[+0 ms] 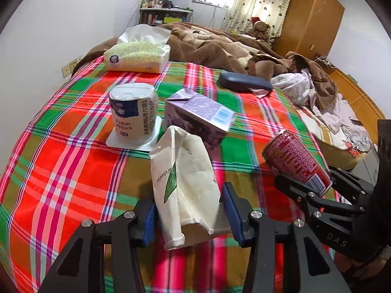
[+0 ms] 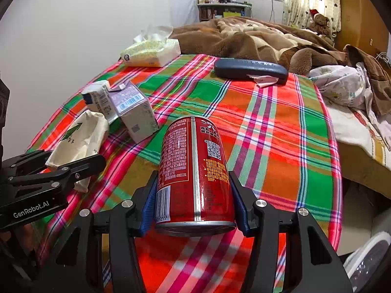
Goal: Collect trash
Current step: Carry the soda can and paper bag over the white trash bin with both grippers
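Red can (image 2: 194, 180) clamped; plaid cloth (image 2: 281, 131) right clear

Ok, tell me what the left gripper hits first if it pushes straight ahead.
Holding the paper bag, the left gripper would likely drive it into the purple carton just beyond; depth is unclear.

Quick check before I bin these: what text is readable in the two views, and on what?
"GenRobot.AI": left gripper body.
"DAS": right gripper body.
"chao": paper bag, rest of the word unclear.
"400021151": red can, beside Chinese print too small to read.
Toilet roll, purple carton, tissue pack: print blurred.
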Tool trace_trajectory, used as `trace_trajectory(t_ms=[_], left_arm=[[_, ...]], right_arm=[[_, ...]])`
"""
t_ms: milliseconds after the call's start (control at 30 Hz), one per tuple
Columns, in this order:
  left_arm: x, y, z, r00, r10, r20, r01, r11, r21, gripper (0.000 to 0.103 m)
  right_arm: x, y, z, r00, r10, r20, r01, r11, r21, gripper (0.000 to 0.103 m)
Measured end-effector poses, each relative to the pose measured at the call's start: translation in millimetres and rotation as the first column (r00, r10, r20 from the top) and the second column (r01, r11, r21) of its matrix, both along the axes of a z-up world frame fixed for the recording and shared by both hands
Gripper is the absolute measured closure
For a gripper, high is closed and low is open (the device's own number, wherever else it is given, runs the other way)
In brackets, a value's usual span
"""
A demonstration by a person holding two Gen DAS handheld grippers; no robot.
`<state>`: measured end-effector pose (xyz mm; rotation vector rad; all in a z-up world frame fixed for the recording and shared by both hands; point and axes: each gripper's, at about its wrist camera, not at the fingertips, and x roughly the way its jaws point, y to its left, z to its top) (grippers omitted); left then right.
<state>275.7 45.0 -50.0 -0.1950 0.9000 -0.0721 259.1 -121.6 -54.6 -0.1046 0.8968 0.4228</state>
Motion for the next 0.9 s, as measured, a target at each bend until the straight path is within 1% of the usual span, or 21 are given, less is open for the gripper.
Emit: trace_trajectory(t_ms=[200,300,433,633,800,900], left_arm=[[-21,-13,16,0.999,-0.038,0.032,0.038,0.999,0.003,0.054],[-34,-26,26,0.996,-0.066,0.057,0.064,0.998,0.027,0.054],[-49,-42,37,0.991,-0.105,0.08,0.104,0.994,0.026,0.054],[-73,-76,55,0.976,-0.175,0.128,0.17,0.984,0.054,0.054],[-91,-105,67,0.96,-0.23,0.162,0.223,0.973,0.061,0.054],[-99,-122,73,0.948,-0.266,0.176,0.26,0.964,0.053,0.054]], right_arm=[[-18,-17,13,0.999,-0.041,0.026,0.04,0.998,0.05,0.049],[-29,-26,22,0.998,-0.056,0.04,0.053,0.996,0.075,0.049],[-46,-42,32,0.993,-0.098,0.058,0.093,0.992,0.082,0.049],[-72,-75,43,0.981,-0.173,0.086,0.163,0.98,0.114,0.049],[-91,-100,51,0.966,-0.232,0.113,0.219,0.969,0.119,0.049],[-103,-117,56,0.953,-0.274,0.127,0.258,0.958,0.127,0.049]])
